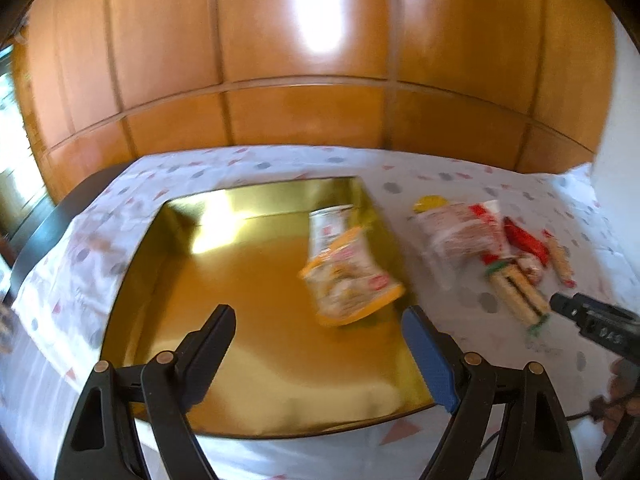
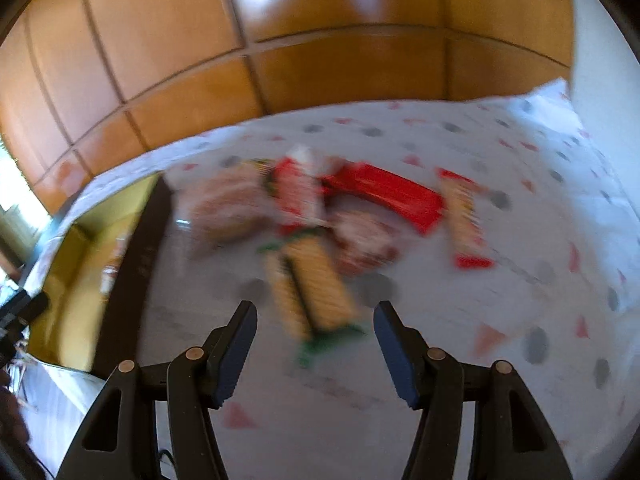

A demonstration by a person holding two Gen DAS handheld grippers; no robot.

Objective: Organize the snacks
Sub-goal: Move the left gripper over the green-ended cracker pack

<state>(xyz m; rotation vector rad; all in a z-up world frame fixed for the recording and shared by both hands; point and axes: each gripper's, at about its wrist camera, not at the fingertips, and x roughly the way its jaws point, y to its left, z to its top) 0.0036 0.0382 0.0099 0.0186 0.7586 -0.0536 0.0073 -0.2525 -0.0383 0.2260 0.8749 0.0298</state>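
A gold tray lies on the patterned cloth. An orange-edged snack bag and a white packet lie in its right part. My left gripper is open and empty above the tray's near side. A pile of snacks lies right of the tray: a wafer pack with green ends, a red packet, a long biscuit pack, a brownish bag. My right gripper is open and empty, its fingers either side of the wafer pack's near end. It also shows in the left wrist view.
The table carries a white cloth with grey dots and red triangles. A wooden panelled wall stands behind it. The tray's dark outer wall is left of the snack pile. A white wall is at the right.
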